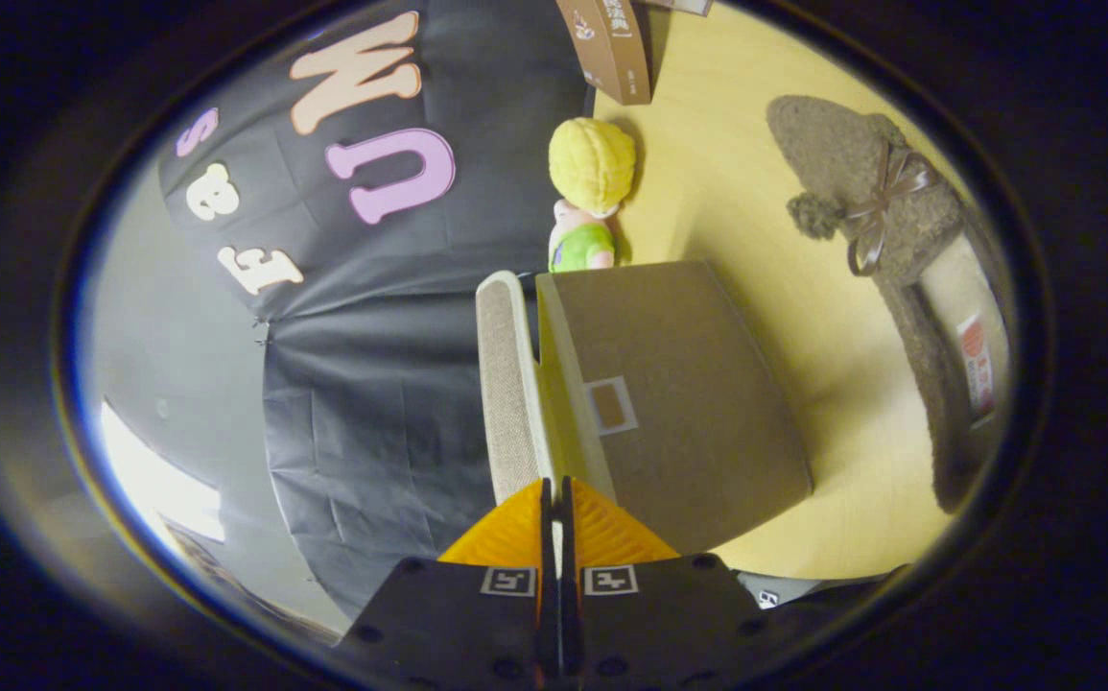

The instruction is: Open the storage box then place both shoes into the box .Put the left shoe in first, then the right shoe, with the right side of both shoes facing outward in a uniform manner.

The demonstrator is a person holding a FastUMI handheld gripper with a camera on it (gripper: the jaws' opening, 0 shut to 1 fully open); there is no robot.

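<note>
The brown fabric storage box (678,403) stands on the yellow table (736,173), with a small label window on its near face. Its beige textured lid (506,384) is raised a little, leaving a dark gap between it and the box. My gripper (554,504) is shut on the lid's pale near edge, and a thin strip of it shows between the fingers. A fuzzy brown slipper (899,221) with a ribbon bow and a pom-pom lies on the table beyond the box, apart from it. The whole view is rolled on its side.
A small doll (592,192) with yellow hair and a green top lies on the table just behind the box. A brown carton (611,48) stands farther back. The booth's black cloth wall (371,384) hangs close behind the lid.
</note>
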